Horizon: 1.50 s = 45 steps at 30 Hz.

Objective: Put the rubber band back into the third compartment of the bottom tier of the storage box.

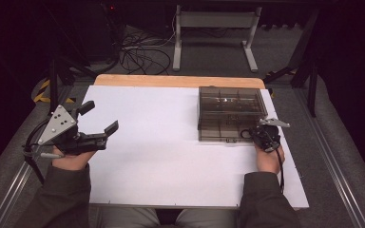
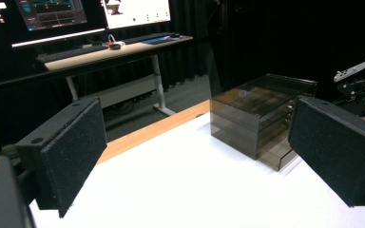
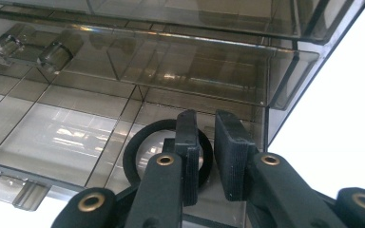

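Black ring (image 3: 145, 152) — a flat, round rubber-like band — lies in the pulled-out bottom drawer (image 3: 52, 137) of the smoky transparent drawer organiser (image 1: 230, 111), in the compartment at the drawer's near right corner. The right gripper (image 3: 208, 142) reaches into that drawer from the front. Its jaws stand nearly pressed together, with a narrow gap between them; one jaw stands over the ring's rim, but whether it touches the band cannot be told, and nothing lies in the gap itself. In the high view the right gripper (image 1: 264, 135) sits at the organiser's near right corner, on the white table top (image 1: 161, 156).

The left gripper (image 1: 100, 116) rests well apart at the table's left edge, jaws spread wide and empty, pointing toward the organiser (image 2: 261, 118).

Judged status: drawer open, ring delivered into its compartment and apparently released — placement looks essentially done. Remaining: withdraw the right gripper clear of the drawer, then push the drawer shut. The upper drawers appear closed.
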### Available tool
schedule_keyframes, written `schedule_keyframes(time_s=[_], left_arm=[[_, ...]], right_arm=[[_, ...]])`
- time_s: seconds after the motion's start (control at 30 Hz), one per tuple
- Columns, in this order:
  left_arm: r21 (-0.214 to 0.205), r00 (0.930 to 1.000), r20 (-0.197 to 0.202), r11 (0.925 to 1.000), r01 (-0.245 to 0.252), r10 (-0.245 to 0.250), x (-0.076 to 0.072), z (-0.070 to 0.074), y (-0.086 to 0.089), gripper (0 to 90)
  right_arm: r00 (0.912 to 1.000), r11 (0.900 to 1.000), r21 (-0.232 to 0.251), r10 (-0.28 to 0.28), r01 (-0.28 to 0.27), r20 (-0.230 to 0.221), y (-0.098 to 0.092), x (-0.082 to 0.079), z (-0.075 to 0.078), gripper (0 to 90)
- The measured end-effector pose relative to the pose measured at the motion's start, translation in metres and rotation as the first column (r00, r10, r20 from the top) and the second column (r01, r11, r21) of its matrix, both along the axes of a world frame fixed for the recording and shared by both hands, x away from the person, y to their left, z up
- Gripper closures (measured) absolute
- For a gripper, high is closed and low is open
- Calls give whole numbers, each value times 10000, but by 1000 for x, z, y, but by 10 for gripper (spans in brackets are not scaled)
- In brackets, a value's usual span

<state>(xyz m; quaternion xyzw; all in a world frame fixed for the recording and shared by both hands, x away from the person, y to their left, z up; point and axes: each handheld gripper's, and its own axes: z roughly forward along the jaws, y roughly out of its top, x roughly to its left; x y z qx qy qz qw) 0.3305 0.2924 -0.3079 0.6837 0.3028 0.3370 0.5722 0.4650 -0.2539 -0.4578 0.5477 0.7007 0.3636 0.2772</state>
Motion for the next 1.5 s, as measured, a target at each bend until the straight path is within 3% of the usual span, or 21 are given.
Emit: schedule_keyframes(time_s=[0.87,1.5], left_arm=[[36,10000,-32,10000,70,-70,1,-1,-2,63],[57,9999,-48,9999,90,-90,1,-1,-2,64]], right_arm=[[9999,9997,-193,154,-154,-4,3,1,0,677],[9991,9991,-40,412,-412,84,3,0,0,580]])
